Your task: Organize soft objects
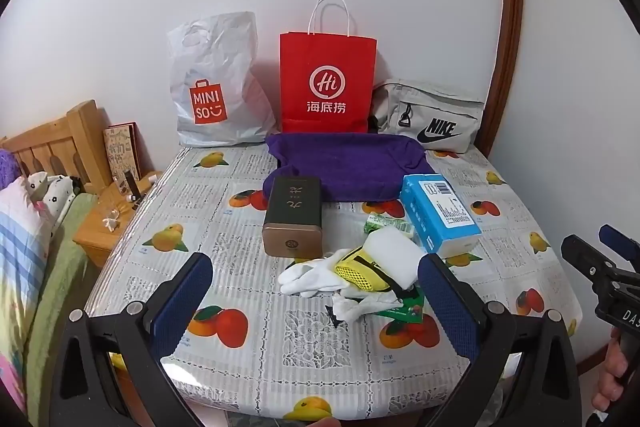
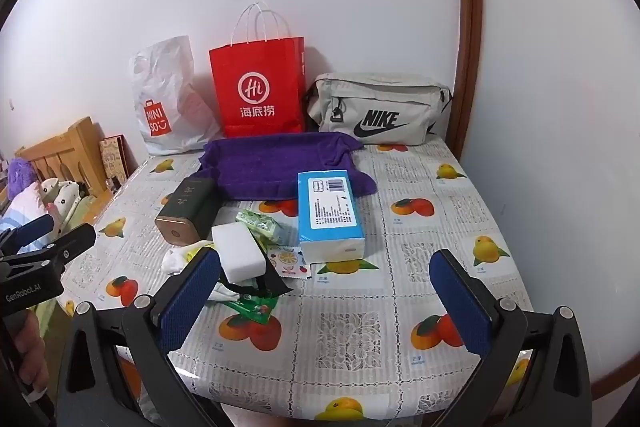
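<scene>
The table [image 1: 248,355] carries a fruit-print cloth and stands against a white wall. Along the far edge, from left to right: a white MINISO plastic bag [image 1: 216,83], a red paper bag [image 1: 326,83] and a grey Nike pouch [image 1: 430,115].

Just in front of the red paper bag lies a purple towel [image 1: 352,165], spread flat. A dark tin [image 1: 294,215] with a copper-coloured end rests on the towel's near left corner. To the right, a blue tissue pack [image 1: 438,213] lies just beside the towel's near right corner.

The remaining soft items form a pile near the middle of the table: white gloves [image 1: 308,275], a yellow mesh pouch [image 1: 360,269] and a white sponge block [image 2: 238,251] (the block lies on top of the pile). Small green packets [image 2: 260,225] lie between the sponge block and the tissue pack.

Left gripper [image 1: 316,301]: jaws wide apart, nothing between the pads, raised above the near part of the table, aimed toward the pile.

Right gripper [image 2: 326,297]: jaws wide apart, nothing held, raised above the near edge, to the right of the pile.
</scene>
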The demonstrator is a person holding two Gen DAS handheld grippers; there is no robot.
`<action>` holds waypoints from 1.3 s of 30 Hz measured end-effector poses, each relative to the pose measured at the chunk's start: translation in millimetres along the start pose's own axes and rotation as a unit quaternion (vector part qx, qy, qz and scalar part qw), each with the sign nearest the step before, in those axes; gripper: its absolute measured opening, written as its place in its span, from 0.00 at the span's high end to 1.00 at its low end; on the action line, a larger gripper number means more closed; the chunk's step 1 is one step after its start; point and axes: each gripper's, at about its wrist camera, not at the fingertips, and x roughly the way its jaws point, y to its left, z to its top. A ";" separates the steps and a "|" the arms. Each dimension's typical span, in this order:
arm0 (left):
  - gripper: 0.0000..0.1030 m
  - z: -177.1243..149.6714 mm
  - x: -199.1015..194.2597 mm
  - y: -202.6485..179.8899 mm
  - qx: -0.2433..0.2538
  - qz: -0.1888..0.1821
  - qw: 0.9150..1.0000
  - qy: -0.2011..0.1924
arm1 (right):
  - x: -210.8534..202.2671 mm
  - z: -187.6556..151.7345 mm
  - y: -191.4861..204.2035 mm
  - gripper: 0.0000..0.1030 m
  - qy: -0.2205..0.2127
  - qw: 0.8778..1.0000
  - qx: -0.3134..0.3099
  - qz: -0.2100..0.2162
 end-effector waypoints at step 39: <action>0.00 7.3 -9.1 4.7 -0.007 -0.007 1.000 -0.003 | -8.4 5.6 8.1 0.00 -0.010 1.000 -0.008 0.006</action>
